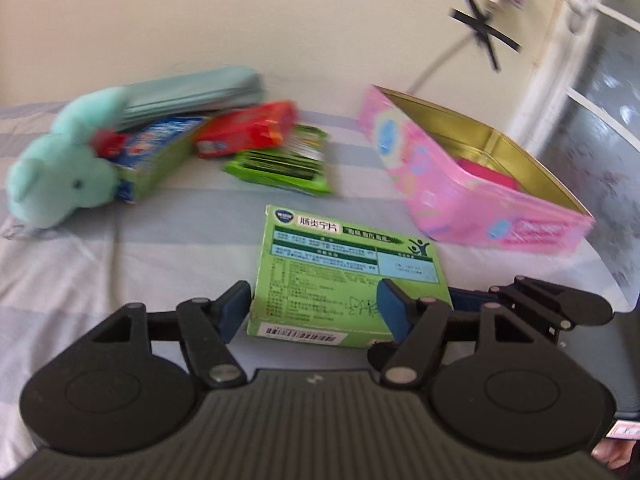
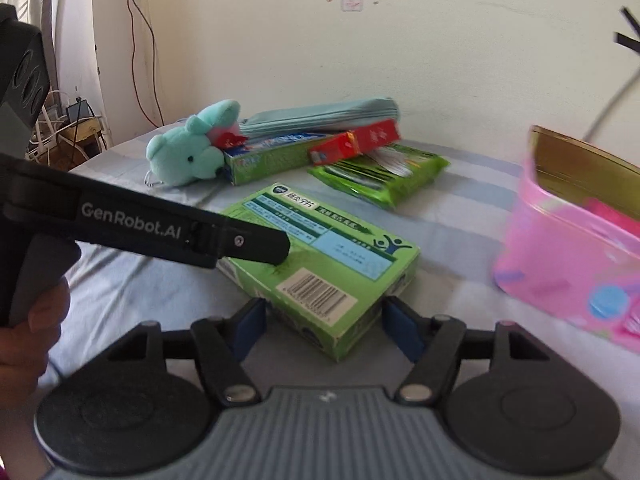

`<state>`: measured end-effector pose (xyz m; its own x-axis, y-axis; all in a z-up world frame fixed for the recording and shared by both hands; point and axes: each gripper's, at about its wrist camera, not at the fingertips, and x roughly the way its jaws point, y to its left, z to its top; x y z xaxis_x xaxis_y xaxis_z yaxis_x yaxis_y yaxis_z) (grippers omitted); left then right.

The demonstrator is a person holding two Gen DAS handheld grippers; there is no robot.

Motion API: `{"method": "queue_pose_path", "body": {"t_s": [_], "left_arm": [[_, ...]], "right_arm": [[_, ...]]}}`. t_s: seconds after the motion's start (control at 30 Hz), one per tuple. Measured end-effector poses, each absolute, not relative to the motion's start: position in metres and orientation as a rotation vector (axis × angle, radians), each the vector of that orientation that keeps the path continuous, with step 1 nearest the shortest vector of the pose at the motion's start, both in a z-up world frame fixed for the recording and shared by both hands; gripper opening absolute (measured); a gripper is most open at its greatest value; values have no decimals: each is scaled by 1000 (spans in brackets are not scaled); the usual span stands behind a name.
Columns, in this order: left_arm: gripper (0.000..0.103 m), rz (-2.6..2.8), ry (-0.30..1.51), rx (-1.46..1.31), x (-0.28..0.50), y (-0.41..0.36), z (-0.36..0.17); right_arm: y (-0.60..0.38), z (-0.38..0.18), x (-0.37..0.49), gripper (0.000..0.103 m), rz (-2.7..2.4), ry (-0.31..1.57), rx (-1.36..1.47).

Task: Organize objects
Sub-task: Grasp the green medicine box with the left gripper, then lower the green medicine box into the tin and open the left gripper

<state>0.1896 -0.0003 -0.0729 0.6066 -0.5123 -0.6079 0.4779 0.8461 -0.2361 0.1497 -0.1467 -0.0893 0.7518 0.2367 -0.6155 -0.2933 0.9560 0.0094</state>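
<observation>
Green box (image 1: pixel 344 264) is lying flat on the bed (image 1: pixel 120 260), mid-sheet, with the open pink tin (image 1: pixel 460 184) to its right and the pile with the plush toy (image 1: pixel 60 184) well behind on the left. The left gripper (image 1: pixel 316 312) is lined up with the box's long axis, which runs straight away from it, barcode end nearest. Its fingers are spread and nothing is pinched: one pad sits just beside the box's left long edge, while the other is seen in front of the top face, not beyond the right edge. In the right wrist view that gripper is seen over the top of the box, apparently hovering. The right gripper (image 2: pixel 326 328) is met by a near corner, the box lying skewed to it. Its fingers are spread as well, with a gap visible at each pad. Judged: the left gripper is better squared to the box but not yet straddling its width. The right is nearer the tin but would have to be rotated to catch two parallel faces.
</observation>
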Motion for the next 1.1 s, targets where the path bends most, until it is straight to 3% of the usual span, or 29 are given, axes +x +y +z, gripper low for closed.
{"method": "queue_pose_path", "body": {"t_s": [0.47,0.73,0.93,1.0,1.03,1.1], "left_arm": [[74,-767,740,89,146,-95,-73],[74,-721,682,160,131,-114,-59],[75,-703,679,179,136,-109,-59],[86,-701,687,164,141,-108,-58],[87,-698,697,146,144,-107,-58],[82,-731,734,125,149,-110,-63]], "right_arm": [[-239,-92,59,65,113,624,71],[-255,-93,51,55,132,588,106],[-263,-91,50,53,151,584,115],[-264,-89,51,54,153,581,119],[-264,-88,53,55,152,582,120],[-263,-89,58,55,156,590,121]]}}
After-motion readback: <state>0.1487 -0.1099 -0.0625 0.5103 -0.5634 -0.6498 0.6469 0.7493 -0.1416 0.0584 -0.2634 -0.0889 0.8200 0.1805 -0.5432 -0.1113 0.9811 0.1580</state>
